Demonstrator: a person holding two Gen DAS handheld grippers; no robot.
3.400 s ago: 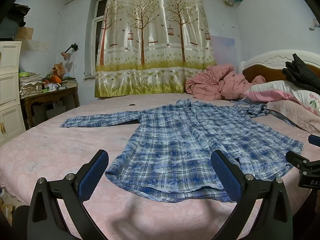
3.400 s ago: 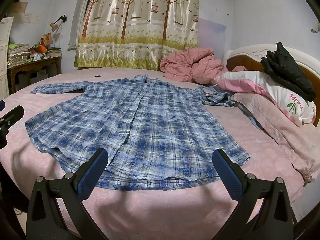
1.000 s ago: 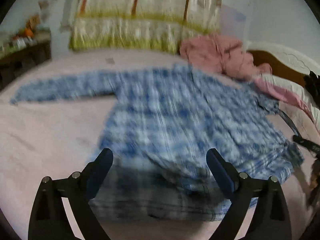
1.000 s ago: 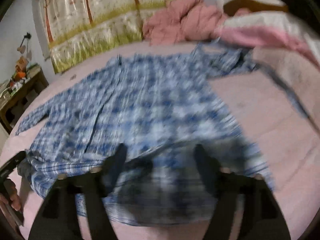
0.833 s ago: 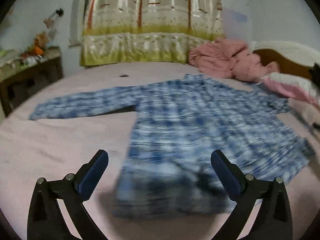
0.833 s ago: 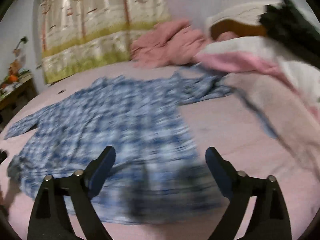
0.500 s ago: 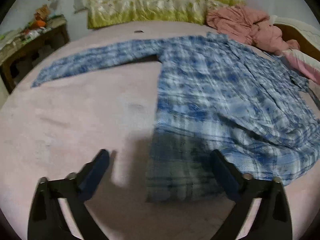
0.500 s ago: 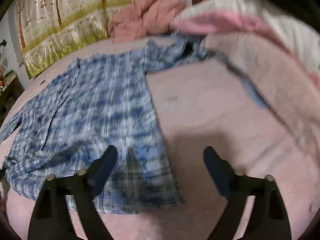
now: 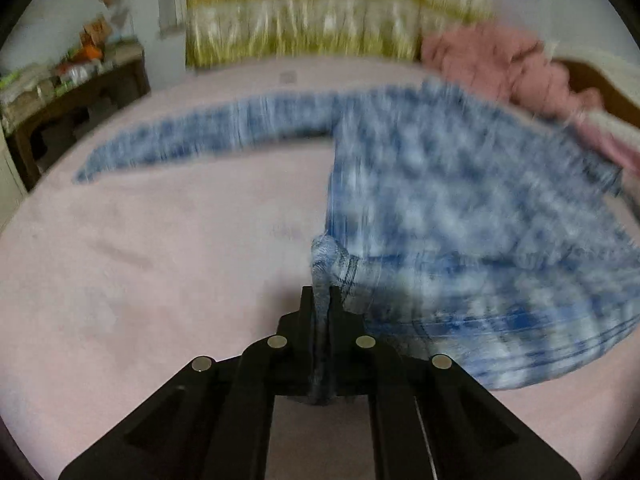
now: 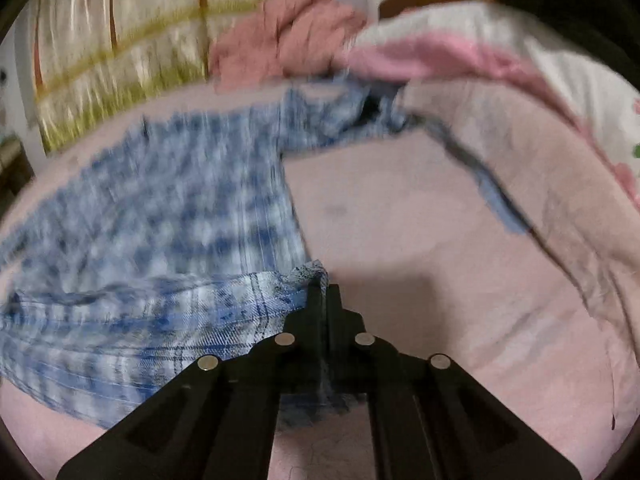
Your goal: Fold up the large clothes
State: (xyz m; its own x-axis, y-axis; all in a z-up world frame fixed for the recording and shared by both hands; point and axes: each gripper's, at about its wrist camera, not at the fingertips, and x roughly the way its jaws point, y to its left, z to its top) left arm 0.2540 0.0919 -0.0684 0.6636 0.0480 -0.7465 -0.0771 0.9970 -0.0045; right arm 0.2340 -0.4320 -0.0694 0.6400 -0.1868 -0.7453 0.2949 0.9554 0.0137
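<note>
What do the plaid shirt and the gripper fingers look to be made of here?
Plaid shirt: thin woven fabric, likely cotton, matte; twill weave shows and it bunches where pinched. Left gripper and right gripper fingers: black, matte, rigid, probably plastic.

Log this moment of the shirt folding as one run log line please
stage: hem grasped | left gripper: shut on plaid shirt left hem corner | right gripper: shut on right hem corner | shirt: otherwise flat on pink bed
</note>
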